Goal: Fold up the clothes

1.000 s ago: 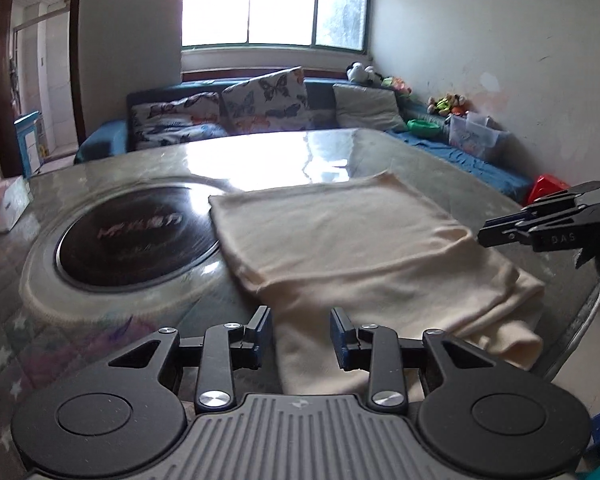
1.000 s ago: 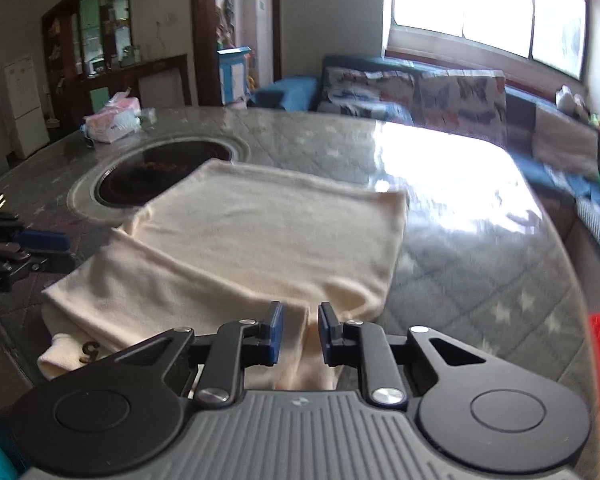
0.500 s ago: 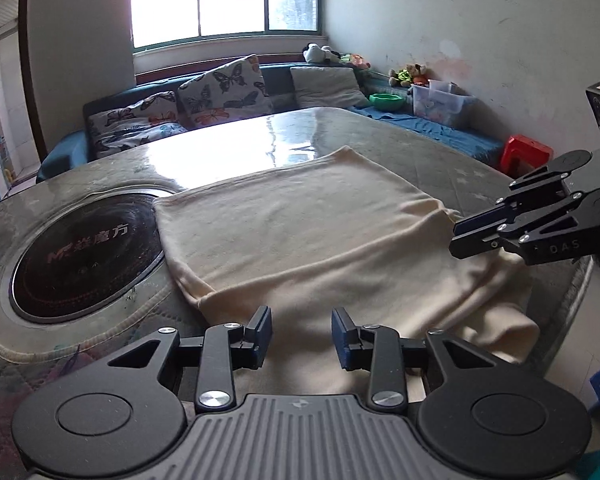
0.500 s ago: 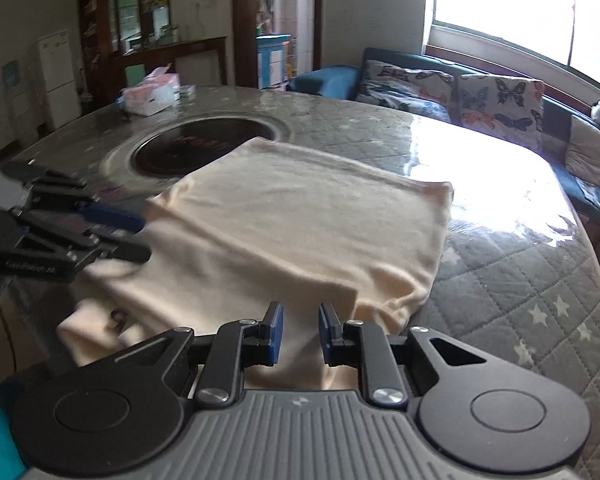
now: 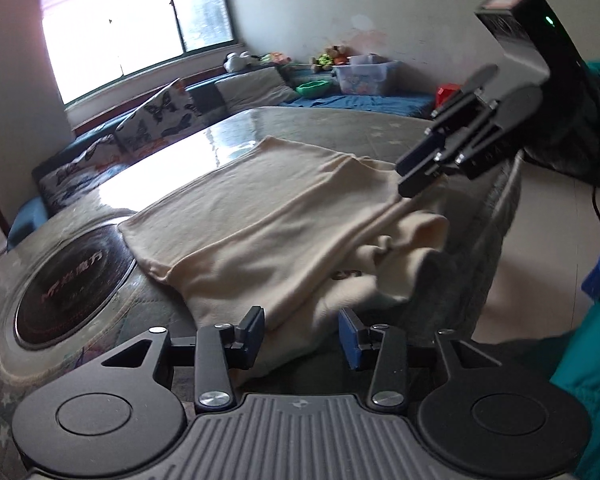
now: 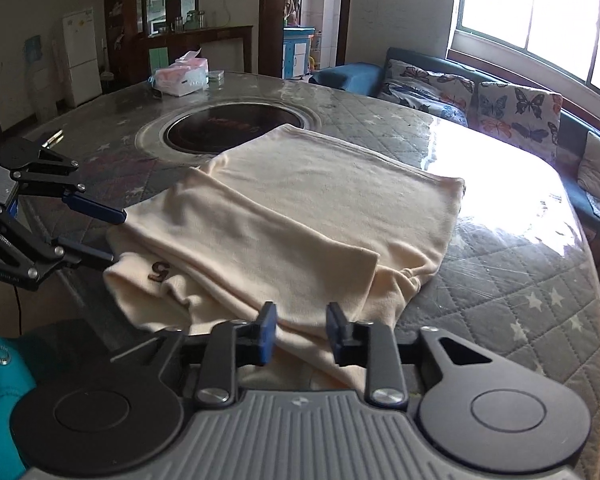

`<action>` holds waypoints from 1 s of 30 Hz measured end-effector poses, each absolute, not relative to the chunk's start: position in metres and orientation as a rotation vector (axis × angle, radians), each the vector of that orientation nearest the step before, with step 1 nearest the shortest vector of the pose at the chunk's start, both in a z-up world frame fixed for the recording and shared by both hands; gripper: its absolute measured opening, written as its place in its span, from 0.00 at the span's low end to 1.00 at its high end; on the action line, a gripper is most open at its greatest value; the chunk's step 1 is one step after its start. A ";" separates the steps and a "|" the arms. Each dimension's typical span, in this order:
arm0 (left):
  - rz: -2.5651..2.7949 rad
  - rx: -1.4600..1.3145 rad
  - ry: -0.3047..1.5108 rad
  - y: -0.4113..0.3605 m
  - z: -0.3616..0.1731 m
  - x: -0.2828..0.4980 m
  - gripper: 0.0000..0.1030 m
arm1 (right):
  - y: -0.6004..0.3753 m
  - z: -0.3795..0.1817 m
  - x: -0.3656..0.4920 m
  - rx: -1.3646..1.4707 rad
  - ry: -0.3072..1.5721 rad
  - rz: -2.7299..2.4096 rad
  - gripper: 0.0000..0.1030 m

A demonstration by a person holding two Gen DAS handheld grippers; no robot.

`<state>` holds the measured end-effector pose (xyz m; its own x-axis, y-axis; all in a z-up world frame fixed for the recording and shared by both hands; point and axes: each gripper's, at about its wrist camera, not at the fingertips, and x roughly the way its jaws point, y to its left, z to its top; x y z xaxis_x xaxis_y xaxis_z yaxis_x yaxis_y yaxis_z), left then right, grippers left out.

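Nearest, the left gripper [image 5: 301,334] stands with its jaws wide apart over the near hem of the cream garment [image 5: 268,216], the cloth lying between the blue pads without being pinched. Likewise, the right gripper [image 6: 301,334] is spread wide at the opposite near corner, holding nothing; a loose flap of fabric lies between its pads. Between them, the garment rests flat on the quilted counter [image 6: 500,280], its near part bunched in soft folds and drooping over the counter's edge, with a dark numeral [image 6: 160,269] showing on an underlying layer. Farther on, the garment's far hem lies smooth, one corner just beside the round black cooktop [image 6: 232,126] set into the counter. Beyond that, a tissue box [image 6: 182,76] stands well apart near the far rim, and a sofa with butterfly cushions [image 6: 500,100] lines the window wall.

Risk, as judged: closing on the bunched near edge may catch only the top layer, so the lower one trails and the fold comes out skewed. Uneven grips by the two sides could also drag the overhanging cloth off the counter.
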<state>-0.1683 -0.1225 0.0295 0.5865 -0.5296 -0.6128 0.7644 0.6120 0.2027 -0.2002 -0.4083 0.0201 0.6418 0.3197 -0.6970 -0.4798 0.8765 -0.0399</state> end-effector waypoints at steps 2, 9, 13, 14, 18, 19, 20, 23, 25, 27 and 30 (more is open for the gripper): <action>-0.795 0.507 0.518 -0.130 0.025 -0.171 0.47 | -0.409 0.021 -0.203 -0.241 0.749 0.457 0.28; -0.820 0.555 0.433 -0.146 0.016 -0.174 0.45 | -0.410 0.024 -0.218 -0.304 0.750 0.458 0.36; -0.817 0.512 0.439 -0.147 0.017 -0.167 0.19 | -0.408 0.022 -0.227 -0.362 0.756 0.463 0.41; -0.811 0.491 0.447 -0.146 0.019 -0.163 0.12 | -0.407 0.022 -0.228 -0.375 0.754 0.470 0.43; -0.777 0.408 0.473 -0.142 0.029 -0.145 0.09 | -0.398 0.021 -0.237 -0.456 0.715 0.521 0.55; -0.771 0.392 0.476 -0.142 0.032 -0.141 0.09 | -0.396 0.020 -0.238 -0.468 0.700 0.531 0.56; -0.766 0.376 0.478 -0.142 0.035 -0.137 0.09 | -0.393 0.020 -0.238 -0.479 0.685 0.541 0.58; -0.762 0.348 0.482 -0.142 0.039 -0.131 0.09 | -0.386 0.015 -0.230 -0.487 0.657 0.555 0.58; -0.760 0.344 0.487 -0.141 0.039 -0.128 0.09 | -0.383 0.012 -0.223 -0.483 0.646 0.559 0.56; -0.758 0.341 0.492 -0.140 0.039 -0.127 0.09 | -0.380 0.008 -0.213 -0.461 0.651 0.566 0.48; -0.758 0.339 0.497 -0.138 0.036 -0.131 0.13 | -0.379 0.005 -0.200 -0.420 0.674 0.575 0.29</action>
<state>-0.1307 -0.1375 0.0361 0.6207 -0.5668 -0.5417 0.7227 0.6815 0.1150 -0.1996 -0.3791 0.0049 0.6382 0.3563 -0.6824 -0.6175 0.7663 -0.1775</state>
